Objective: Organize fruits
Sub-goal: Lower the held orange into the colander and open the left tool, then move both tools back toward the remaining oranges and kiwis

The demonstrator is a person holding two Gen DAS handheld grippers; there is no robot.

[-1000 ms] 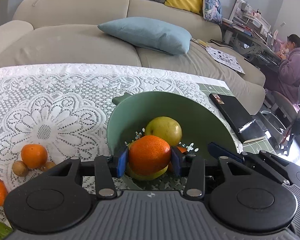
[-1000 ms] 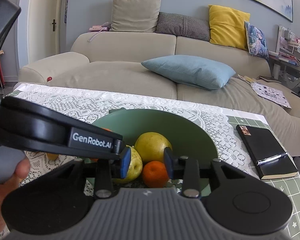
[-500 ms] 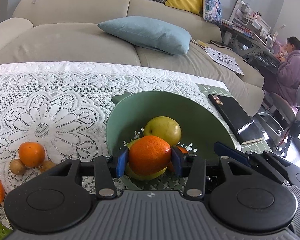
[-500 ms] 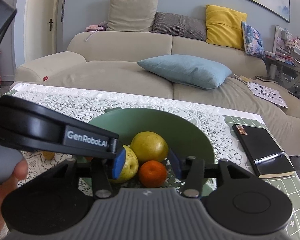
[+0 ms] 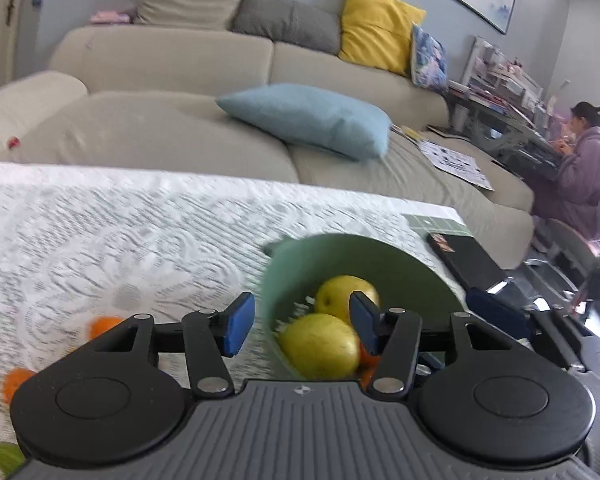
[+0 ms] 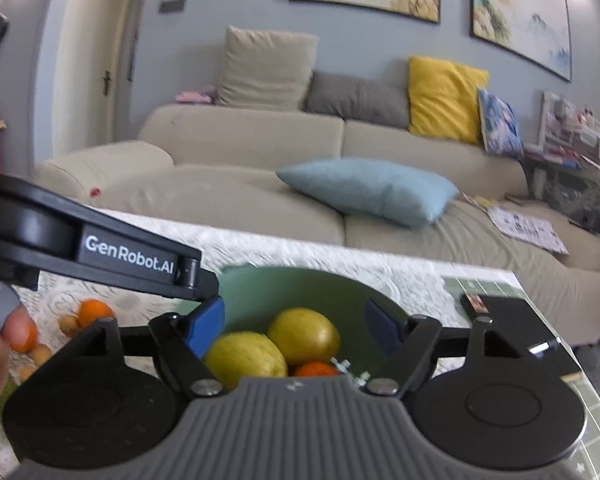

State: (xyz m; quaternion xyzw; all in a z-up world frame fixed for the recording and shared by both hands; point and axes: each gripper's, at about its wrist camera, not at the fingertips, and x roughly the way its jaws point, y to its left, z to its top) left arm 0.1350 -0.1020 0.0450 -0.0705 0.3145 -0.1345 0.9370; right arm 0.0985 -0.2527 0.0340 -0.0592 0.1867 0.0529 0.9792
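A beige sofa backs the lace-covered table [image 5: 100,232]. Left wrist view: the left gripper [image 5: 302,326], pinching an orange half a second ago, now gapes empty beside the green bowl [image 5: 400,256]; loose oranges [image 5: 102,326] remain on the lace. Right wrist view: the right gripper [image 6: 296,326] has spread wide over the bowl, two yellow fruits and an orange [image 6: 314,369] inside (likely the delivered one).
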